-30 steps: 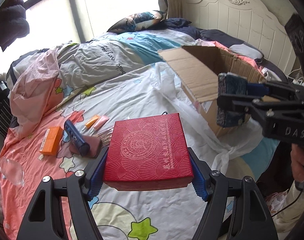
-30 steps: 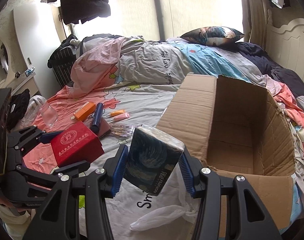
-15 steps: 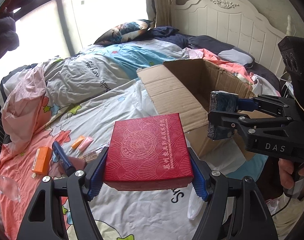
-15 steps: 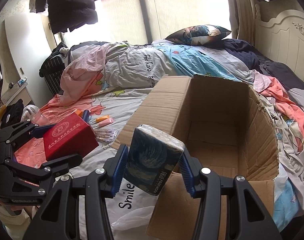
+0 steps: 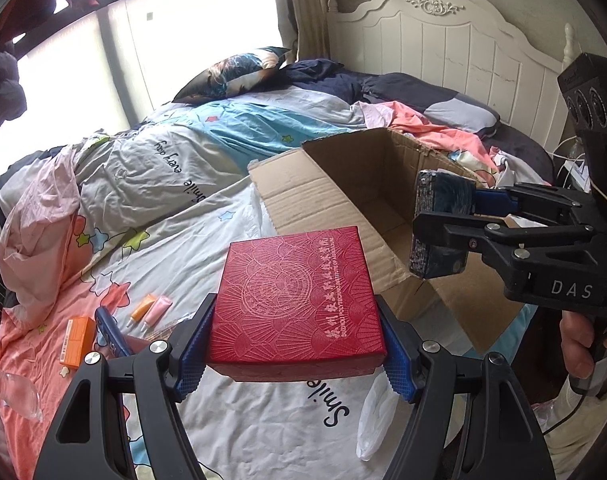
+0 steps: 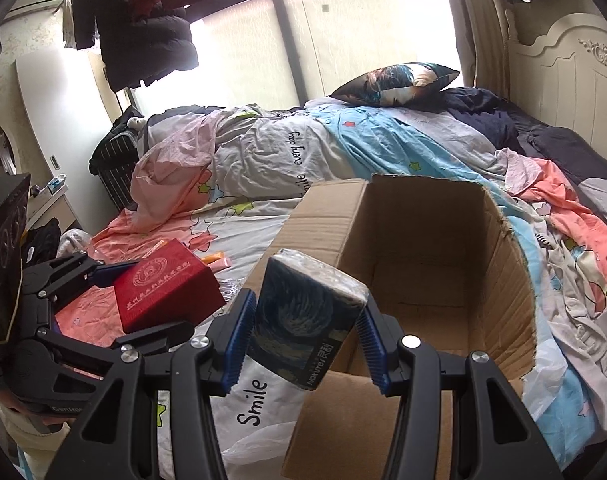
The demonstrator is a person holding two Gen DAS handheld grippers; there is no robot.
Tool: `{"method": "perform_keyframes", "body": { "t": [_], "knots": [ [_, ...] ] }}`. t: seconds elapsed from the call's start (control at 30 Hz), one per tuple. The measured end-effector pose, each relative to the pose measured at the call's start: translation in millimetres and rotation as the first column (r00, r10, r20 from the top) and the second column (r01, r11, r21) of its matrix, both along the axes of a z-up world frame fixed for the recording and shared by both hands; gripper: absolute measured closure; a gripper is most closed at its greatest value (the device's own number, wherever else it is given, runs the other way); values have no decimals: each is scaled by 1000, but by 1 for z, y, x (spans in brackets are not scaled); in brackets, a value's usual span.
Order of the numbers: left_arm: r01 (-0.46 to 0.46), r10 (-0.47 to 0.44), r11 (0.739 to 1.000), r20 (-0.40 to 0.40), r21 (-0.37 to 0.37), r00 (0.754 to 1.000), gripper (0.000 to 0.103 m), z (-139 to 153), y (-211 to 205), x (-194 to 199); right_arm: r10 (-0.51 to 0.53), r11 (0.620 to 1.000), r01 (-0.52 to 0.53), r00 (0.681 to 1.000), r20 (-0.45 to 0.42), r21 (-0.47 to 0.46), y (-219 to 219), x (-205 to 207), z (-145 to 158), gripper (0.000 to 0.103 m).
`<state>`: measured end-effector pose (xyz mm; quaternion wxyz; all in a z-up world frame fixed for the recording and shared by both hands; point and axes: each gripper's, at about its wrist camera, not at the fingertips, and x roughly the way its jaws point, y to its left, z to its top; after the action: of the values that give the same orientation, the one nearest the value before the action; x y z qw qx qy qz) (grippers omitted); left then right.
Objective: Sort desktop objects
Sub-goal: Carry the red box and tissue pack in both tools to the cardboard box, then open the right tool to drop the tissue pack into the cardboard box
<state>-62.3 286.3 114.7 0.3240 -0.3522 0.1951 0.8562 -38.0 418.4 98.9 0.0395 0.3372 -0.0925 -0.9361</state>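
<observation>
Cardboard box (image 6: 435, 264) nearer, embossed red case (image 5: 299, 300) clamped

Cardboard box (image 6: 423, 248) floor partly hidden by tissue pack (image 6: 307, 320).

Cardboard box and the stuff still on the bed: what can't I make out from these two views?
- Cardboard box floor: right wrist view, near part hidden by the tissue pack and near wall.
- Blue tube: left wrist view, partly behind the left claw finger.
- Orange box label: too small to read.
- Clear item at the left edge: cut off.
</observation>
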Motion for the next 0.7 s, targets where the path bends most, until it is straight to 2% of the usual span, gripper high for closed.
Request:
{"method": "perform_keyframes", "body": {
  "t": [0.7],
  "knots": [
    [128, -128, 992, 20, 5, 992, 29, -7, 80, -5, -143, 990, 142, 988, 62, 28, 65, -9, -23, 56]
  ]
}}
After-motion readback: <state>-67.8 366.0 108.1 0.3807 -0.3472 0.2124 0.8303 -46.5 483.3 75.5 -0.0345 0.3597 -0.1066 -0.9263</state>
